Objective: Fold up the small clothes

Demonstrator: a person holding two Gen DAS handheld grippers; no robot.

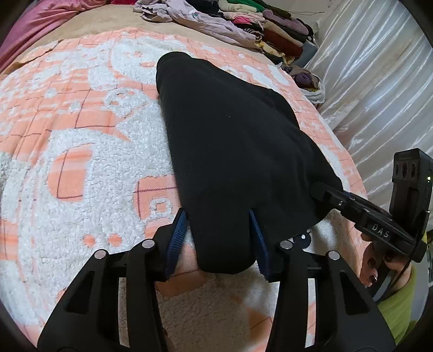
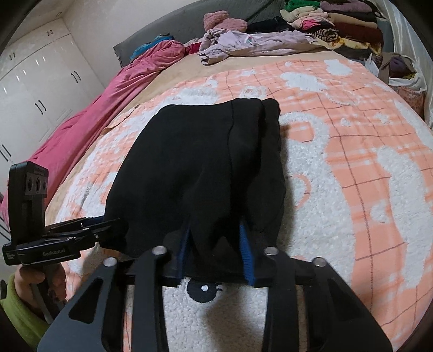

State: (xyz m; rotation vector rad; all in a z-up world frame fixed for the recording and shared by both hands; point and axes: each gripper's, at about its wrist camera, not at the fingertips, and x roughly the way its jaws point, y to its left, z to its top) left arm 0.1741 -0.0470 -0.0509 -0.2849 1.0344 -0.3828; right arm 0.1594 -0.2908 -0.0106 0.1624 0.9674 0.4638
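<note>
- Black garment point(image 1: 230, 151) spread lengthwise on the peach-and-white fleece blanket point(image 1: 81, 151) covering the bed, near hem toward both cameras, far end folded into a narrower cuffed band.
- Left tongs point(image 1: 219, 235) clenched on the near left corner of the garment: black cloth bunched between the blue ribbed pads point(image 1: 177, 238), both pads pressing into the fabric.
- Right tongs point(image 2: 216, 243) likewise clamped on the near right corner, cloth gathered in folds between its blue pads point(image 2: 246, 249).
- Seen from the left wrist view, right tongs entering from the right edge, tips buried in the garment's hem, a hand point(image 1: 379, 260) with dark nails and a lime-green sleeve point(image 1: 397, 306) behind.
- Seen from the right wrist view, left tongs coming in from the left edge, tips at the garment's other corner, held by a hand point(image 2: 40, 279) in the same green sleeve.
- Embroidered dark eye on the blanket point(image 2: 203, 288) just below the right tongs.
- Pile of folded clothes point(image 2: 333, 24) at the far right of the bed, well apart from the garment.
- Loose lilac clothing point(image 2: 243, 43) beside that pile.
- Pink bedding point(image 2: 94, 113) along the bed's left side.
- White wardrobe doors point(image 2: 35, 81) beyond, shiny white curtain point(image 1: 373, 81) on the other side.
</note>
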